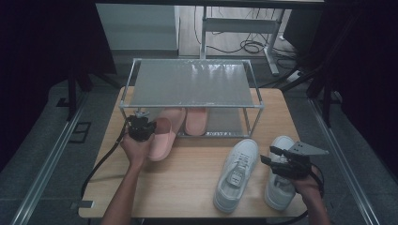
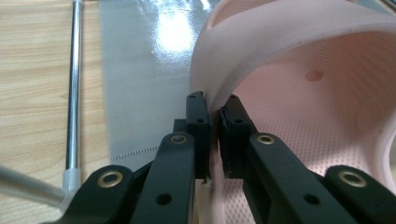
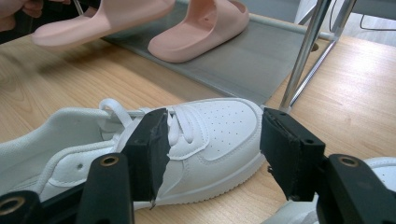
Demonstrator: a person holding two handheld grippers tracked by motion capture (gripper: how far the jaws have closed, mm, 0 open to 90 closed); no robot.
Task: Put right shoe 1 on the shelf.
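Between the black jaws of the left tongs sits the strap edge of a soft pink foam slipper, pinched tight, as the left gripper view shows. From above, the left tongs hold that slipper at the front left of a low metal shoe rack with grey sheet shelves; its toe reaches in under the upper shelf and its heel hangs out over the pale wooden worktop. In the right gripper view the held slipper is lifted off the surface. Just beside it, a second pink foam slipper rests on the rack's lower grey shelf, toe pointing inward.

Over at the right, the right tongs stand wide with nothing between them, pointed at a white lace-up sneaker lying on the worktop. From above, the right tongs hover at the near right corner, between that sneaker and a second white sneaker; the two shoes lie side by side, toes toward the rack, well apart from the slippers.
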